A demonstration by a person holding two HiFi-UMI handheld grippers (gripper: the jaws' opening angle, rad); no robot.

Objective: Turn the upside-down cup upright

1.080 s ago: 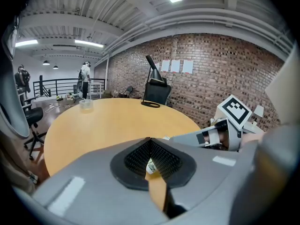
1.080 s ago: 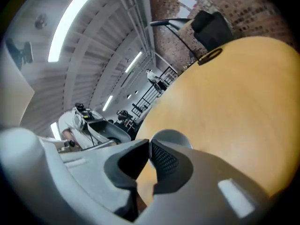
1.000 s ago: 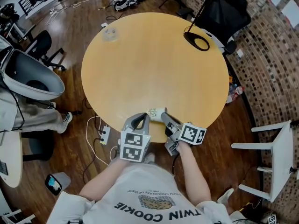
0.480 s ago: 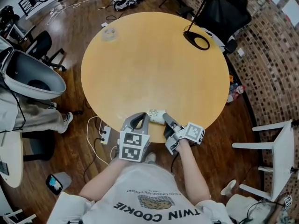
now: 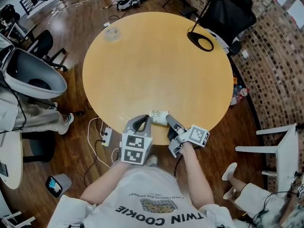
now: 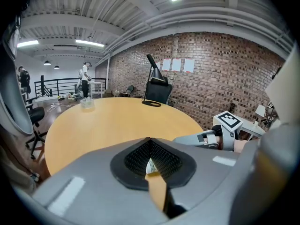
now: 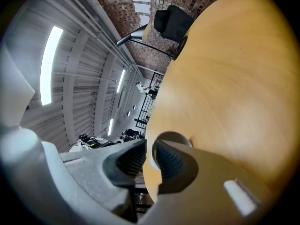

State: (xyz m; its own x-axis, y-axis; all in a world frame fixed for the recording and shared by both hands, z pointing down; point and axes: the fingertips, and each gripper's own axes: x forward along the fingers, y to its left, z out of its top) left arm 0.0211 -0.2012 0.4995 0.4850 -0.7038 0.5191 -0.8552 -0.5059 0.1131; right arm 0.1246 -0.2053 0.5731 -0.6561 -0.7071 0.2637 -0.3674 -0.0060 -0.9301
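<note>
A white printed paper cup (image 5: 159, 117) rests near the front edge of the round wooden table (image 5: 156, 65); it seems to lie tipped on its side. My right gripper (image 5: 169, 121) reaches it from the right. Its jaws have just been opening, and in the right gripper view a narrow gap (image 7: 151, 161) shows between the pads with a pale sliver of the cup in it. My left gripper (image 5: 142, 122) sits just left of the cup, its pads (image 6: 149, 142) meeting at the tips and nothing gripped. Behind them a slip of the cup (image 6: 151, 166) shows.
At the table's far left stands a small clear container (image 5: 111, 33). A black lamp base (image 5: 200, 42) is at the far right, with a black office chair (image 5: 232, 11) behind it. A grey tub chair (image 5: 31, 75) stands left and a white chair (image 5: 280, 151) right.
The right gripper has rolled a little, and the cup has shifted slightly toward the table's front edge. The left gripper has stayed put.
</note>
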